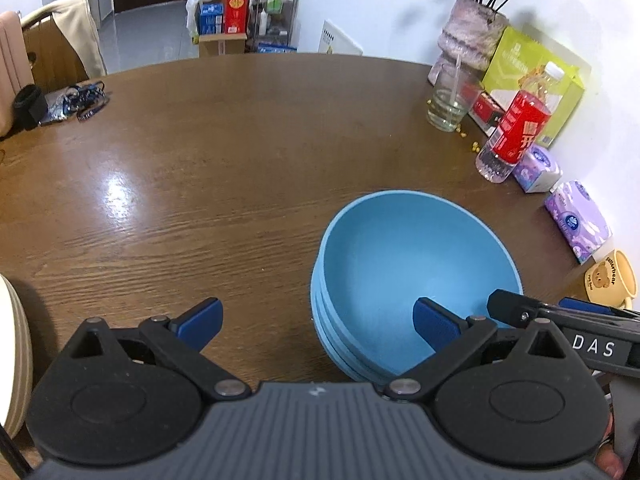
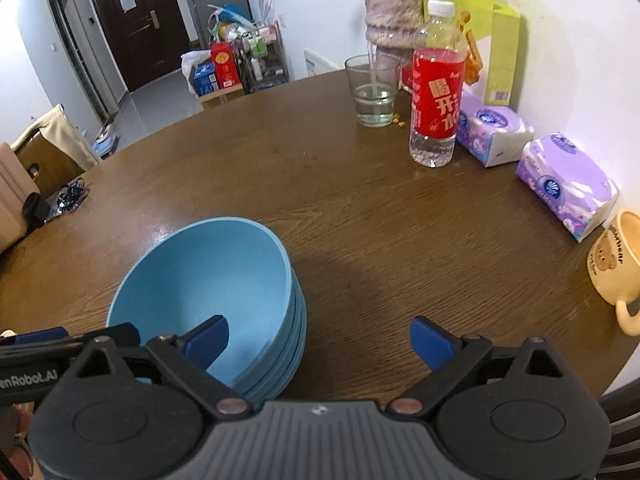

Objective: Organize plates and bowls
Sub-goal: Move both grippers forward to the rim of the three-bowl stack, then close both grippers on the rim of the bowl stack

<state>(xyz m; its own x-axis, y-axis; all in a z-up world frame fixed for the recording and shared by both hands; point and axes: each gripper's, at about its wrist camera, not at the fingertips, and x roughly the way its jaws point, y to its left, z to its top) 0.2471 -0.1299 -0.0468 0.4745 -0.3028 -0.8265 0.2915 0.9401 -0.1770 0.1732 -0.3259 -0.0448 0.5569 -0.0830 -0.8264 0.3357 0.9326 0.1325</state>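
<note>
1. Low in the left wrist view, the left gripper has its blue-padded fingers spread and empty; one overlaps the near rim of the stack of matte blue bowls on the wood-grain worktop. A cream plate stack is cut off at the left edge.
2. From the right wrist view, the right gripper is released too, straddling the stack's rim; the bowls' count is hard to tell.

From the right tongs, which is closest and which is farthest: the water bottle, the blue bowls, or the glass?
1. Blue bowls: just ahead, left, under one finger of the right tongs.
2. Water bottle: farther back, right.
3. Glass: just behind the bottle, to its left.
</note>
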